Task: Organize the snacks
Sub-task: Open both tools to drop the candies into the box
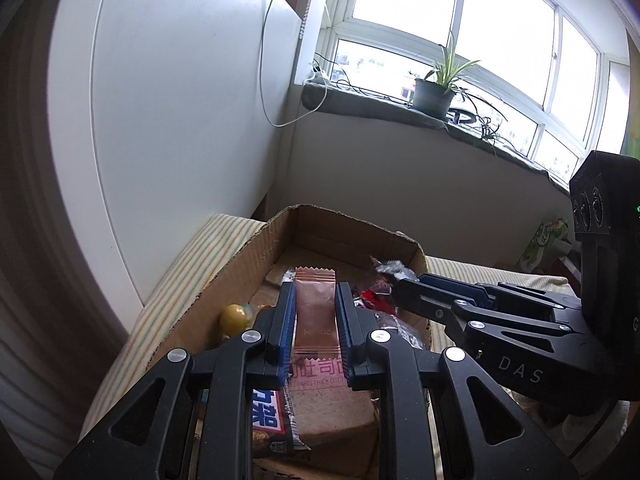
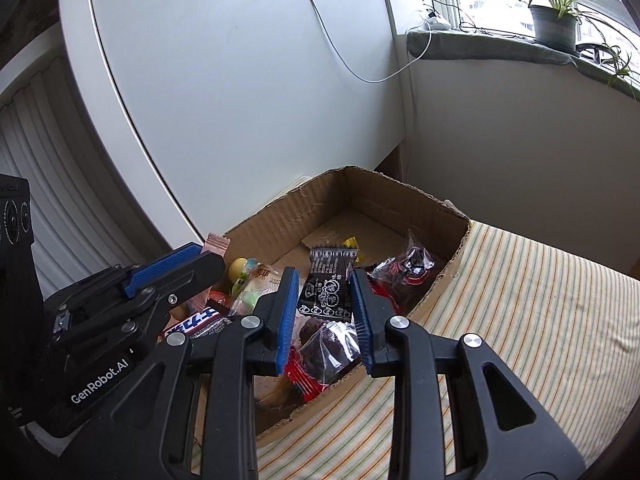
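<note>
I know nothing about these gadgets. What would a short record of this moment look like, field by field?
left gripper: shut on pink snack packet
right gripper: shut on black snack packet
container: cardboard box, open top, snacks inside
box contents: yellow ball candy, Snickers bar
surface: striped cloth
background: potted plant on windowsill

The pink wafer packet (image 1: 316, 312) has its lower part hidden behind the left gripper's fingers (image 1: 286, 332). The Snickers bar (image 2: 200, 322) shows only partly. Small print on the black sachet (image 2: 330, 284) is unreadable.
</note>
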